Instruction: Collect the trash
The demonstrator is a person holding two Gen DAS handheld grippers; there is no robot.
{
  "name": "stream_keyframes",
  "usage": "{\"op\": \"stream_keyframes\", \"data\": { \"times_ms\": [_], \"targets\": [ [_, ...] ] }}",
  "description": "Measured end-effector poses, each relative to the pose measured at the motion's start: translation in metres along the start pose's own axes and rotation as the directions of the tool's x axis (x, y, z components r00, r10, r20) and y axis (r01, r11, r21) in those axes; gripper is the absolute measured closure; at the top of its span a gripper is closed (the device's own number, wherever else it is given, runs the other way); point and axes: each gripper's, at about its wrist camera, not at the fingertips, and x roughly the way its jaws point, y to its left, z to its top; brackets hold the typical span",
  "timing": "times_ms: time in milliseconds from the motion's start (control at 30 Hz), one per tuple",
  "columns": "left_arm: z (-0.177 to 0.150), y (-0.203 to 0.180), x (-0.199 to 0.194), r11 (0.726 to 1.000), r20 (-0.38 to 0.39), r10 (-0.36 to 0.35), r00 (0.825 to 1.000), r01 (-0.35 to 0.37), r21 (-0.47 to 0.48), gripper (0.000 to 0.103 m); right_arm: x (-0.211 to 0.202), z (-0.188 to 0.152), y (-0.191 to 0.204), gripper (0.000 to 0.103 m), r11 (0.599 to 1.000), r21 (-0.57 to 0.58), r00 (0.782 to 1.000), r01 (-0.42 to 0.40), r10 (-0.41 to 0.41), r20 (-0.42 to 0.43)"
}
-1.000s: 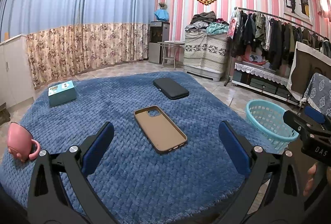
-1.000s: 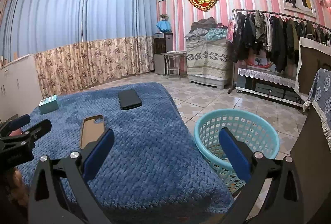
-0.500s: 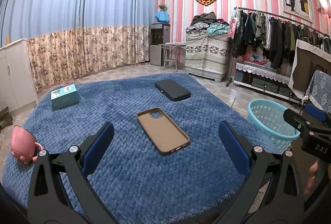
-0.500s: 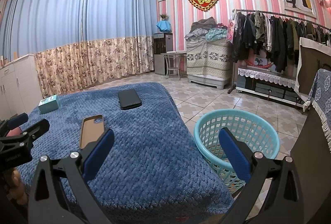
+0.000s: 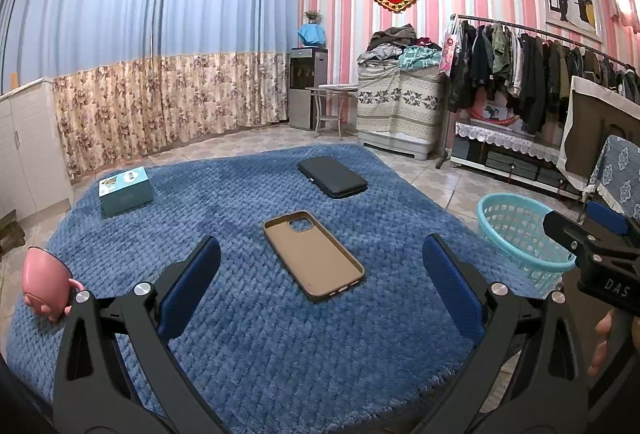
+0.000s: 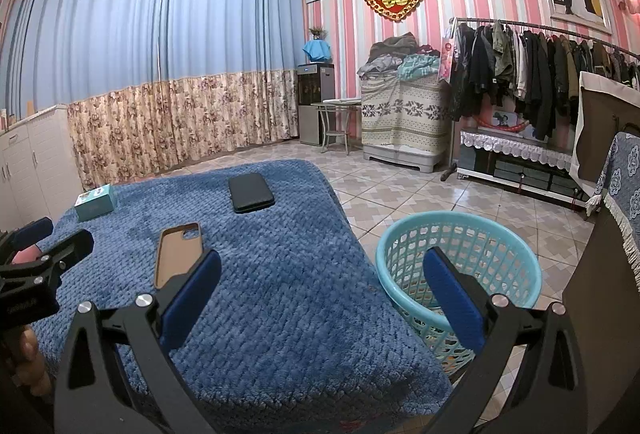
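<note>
1. A blue textured blanket (image 5: 256, 346) covers the raised surface that carries everything.
2. A tan phone case (image 5: 314, 254) lies open side up near its middle.
3. A black flat case (image 5: 332, 176) lies beyond it, well apart.
4. A teal box (image 5: 125, 190) sits toward the far left corner.
5. A pink cup (image 5: 43, 286) lies at the left edge.
6. A turquoise basket (image 6: 460, 266) stands on the tiled floor (image 6: 400, 189), just beside the right edge.
</note>
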Motion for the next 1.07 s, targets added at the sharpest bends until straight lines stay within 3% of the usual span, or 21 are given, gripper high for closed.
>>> {"op": "stream_keyframes", "data": {
  "times_ms": [1067],
  "targets": [
    [0.012, 0.004, -0.007, 1.0, 0.005, -0.015, 1.0, 0.015, 0.002, 0.005, 0.001, -0.001, 0.001, 0.004, 1.0, -0.001, 1.0, 0.001, -0.001, 0.0]
  ]
}}
